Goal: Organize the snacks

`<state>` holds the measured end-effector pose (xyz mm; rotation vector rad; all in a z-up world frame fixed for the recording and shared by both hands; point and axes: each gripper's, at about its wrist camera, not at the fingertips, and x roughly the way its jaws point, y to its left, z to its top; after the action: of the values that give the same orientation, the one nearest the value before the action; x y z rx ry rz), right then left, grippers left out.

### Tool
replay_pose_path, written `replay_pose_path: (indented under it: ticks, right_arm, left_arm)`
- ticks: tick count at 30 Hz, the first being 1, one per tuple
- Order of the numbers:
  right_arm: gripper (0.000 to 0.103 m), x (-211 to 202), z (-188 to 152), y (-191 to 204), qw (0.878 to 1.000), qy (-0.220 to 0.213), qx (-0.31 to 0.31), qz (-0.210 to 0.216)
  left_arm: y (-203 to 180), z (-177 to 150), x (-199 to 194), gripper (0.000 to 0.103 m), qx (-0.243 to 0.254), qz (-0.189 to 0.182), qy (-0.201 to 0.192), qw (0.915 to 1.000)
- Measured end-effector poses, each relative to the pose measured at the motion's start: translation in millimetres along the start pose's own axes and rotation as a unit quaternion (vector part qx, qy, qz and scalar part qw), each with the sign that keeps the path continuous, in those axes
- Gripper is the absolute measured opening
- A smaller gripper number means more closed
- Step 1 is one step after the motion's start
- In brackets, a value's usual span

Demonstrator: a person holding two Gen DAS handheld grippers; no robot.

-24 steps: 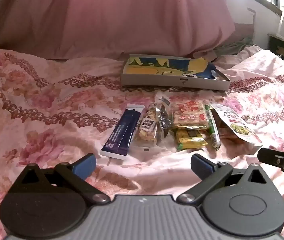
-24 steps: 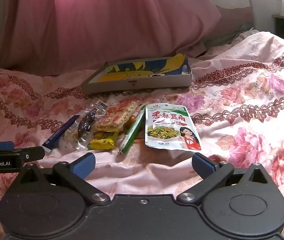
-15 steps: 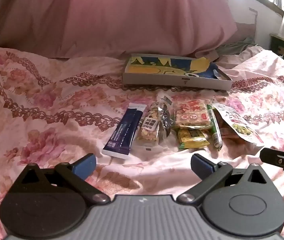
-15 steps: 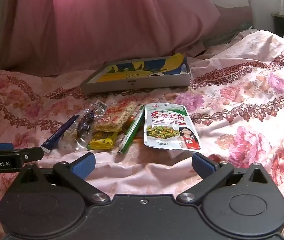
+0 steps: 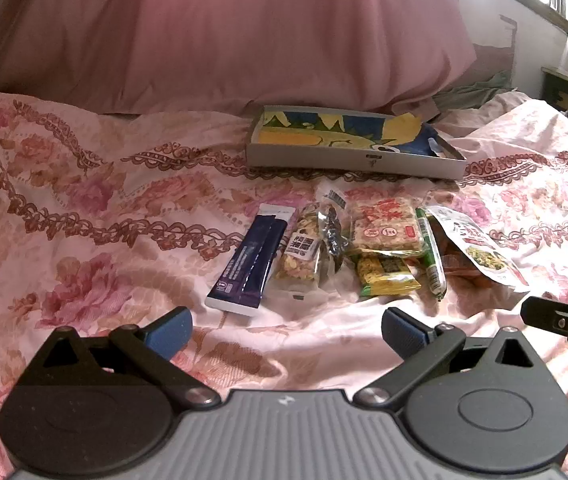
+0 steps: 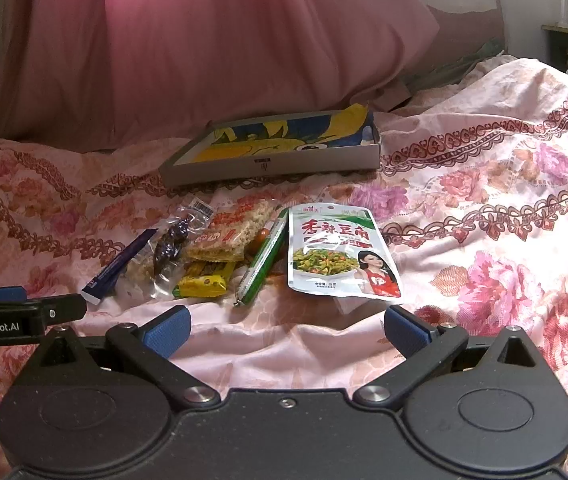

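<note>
Left gripper (image 5: 285, 326): jaws spread to full width, nothing between the blue pads (image 5: 168, 332). It hovers over the floral bedspread (image 5: 84, 216), tilted downward. Right gripper (image 6: 285, 326): jaws likewise spread wide and empty, also tilted downward over the bedspread. Each unit appears at the edge of the other's view, so the two stand side by side.

Snack group: the items lie in a loose row on the bedspread, ahead of both grippers and apart from the pads.
- Dark blue stick packet (image 5: 250, 258): ahead of the left gripper, nearest its left pad, lying lengthwise away from the camera.
- Clear nut bar wrapper (image 5: 299, 254): just to the right of the blue packet, touching it.
- Clear packet with dark contents (image 6: 172, 246): overlapping the nut bar.
- Rice cracker pack (image 5: 385, 224): ahead of the left gripper's right pad, with a yellow packet (image 5: 385, 276) partly under its near edge.
- Green sausage stick (image 6: 264, 258): between the cracker pack and the pouch.
- White pouch with green vegetable print (image 6: 337, 252): directly ahead of the right gripper, centred between its pads, the closest item to it.

Shallow box (image 6: 276, 158) with a yellow and blue printed interior: beyond the snack row, farther from both grippers, open side up. A pink pillow (image 5: 220, 28) lies behind the box.
</note>
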<state>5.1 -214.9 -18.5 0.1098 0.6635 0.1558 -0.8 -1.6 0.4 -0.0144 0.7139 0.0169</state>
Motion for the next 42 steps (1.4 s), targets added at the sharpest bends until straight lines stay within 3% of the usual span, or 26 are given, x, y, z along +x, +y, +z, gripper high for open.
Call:
replay_pose_path:
  ticks: [42]
  right_arm:
    - [0.103,-0.5,0.8,-1.0,1.000,0.003,0.003,0.001]
  left_arm:
    - [1.9,0.1,0.6,0.103,0.000,0.000,0.002,1.0000]
